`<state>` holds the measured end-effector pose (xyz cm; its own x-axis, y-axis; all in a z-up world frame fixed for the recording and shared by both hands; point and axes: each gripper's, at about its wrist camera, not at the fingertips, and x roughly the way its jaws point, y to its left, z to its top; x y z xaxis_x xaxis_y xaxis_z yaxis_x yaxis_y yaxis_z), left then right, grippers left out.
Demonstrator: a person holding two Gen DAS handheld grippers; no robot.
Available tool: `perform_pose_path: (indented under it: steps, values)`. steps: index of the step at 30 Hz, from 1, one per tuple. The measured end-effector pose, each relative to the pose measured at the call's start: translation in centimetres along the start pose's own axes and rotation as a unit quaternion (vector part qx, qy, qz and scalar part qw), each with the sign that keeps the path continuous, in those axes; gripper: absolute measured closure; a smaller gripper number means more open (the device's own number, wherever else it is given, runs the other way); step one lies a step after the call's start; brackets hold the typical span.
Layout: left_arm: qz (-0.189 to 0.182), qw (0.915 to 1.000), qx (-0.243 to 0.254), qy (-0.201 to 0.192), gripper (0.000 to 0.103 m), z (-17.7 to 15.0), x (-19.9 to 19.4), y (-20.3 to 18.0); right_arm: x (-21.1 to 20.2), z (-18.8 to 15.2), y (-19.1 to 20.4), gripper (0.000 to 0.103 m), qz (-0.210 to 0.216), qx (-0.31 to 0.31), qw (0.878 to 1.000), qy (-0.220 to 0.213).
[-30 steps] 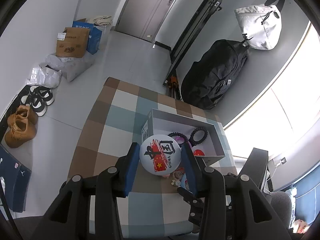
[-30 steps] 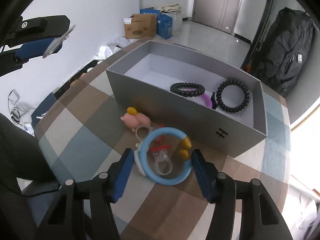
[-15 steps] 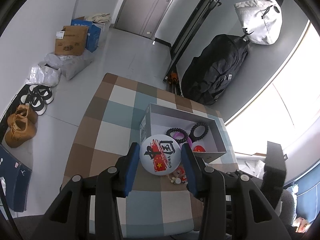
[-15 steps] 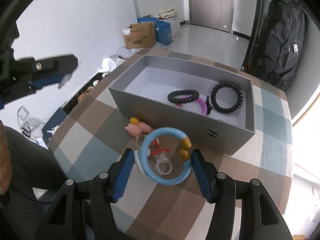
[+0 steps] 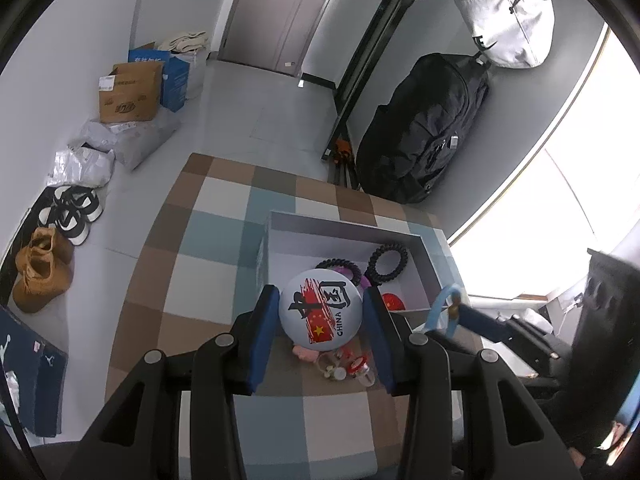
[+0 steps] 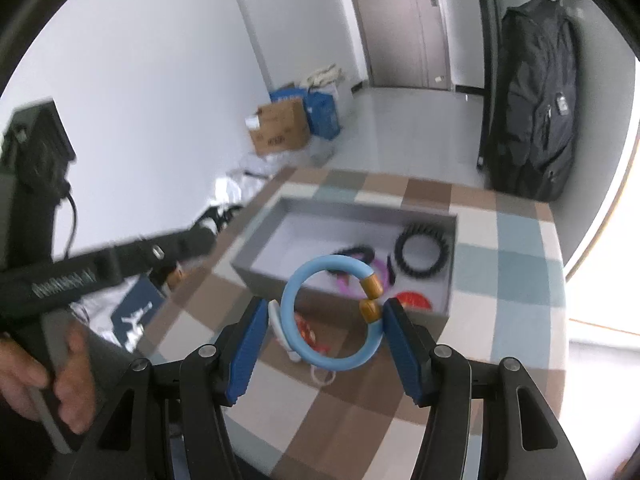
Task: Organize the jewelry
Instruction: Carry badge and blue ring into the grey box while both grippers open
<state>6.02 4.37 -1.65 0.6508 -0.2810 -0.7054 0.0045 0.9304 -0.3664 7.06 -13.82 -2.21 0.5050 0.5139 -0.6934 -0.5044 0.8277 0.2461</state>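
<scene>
The right gripper clamps a blue bangle between its fingers. Ahead of it sits the grey box holding a black coil bracelet and what looks like a red disc.

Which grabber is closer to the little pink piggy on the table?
Probably the left. The left gripper, shut on the white China badge, hangs right above the pink piggy. The right gripper, holding the blue bangle, is lifted off to the side, toward the gray box.

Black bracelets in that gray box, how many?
2. One black ring lies at the box's right end; the other beside it, over a purple band. The blue bracelet may hide more.
</scene>
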Motion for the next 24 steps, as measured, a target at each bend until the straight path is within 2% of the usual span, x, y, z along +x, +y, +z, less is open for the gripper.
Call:
perform_pose_path:
  steps: [8,14,24]
  values:
    - [-0.005,0.9999,0.003,0.009,0.066,1.0,1.9,-1.7,0.4,2.2,-1.9,0.045,0.012,0.033,0.999,-0.019]
    - [-0.013,0.9997,-0.013,0.019,0.066,2.0,3.5,-2.1,1.1,3.4,-3.4,0.045,0.025,0.059,0.998,-0.022]
    - [-0.004,0.9992,-0.017,0.036,0.066,2.8,5.9,-2.2,3.6,4.2,-5.9,0.045,0.033,0.100,0.994,0.000]
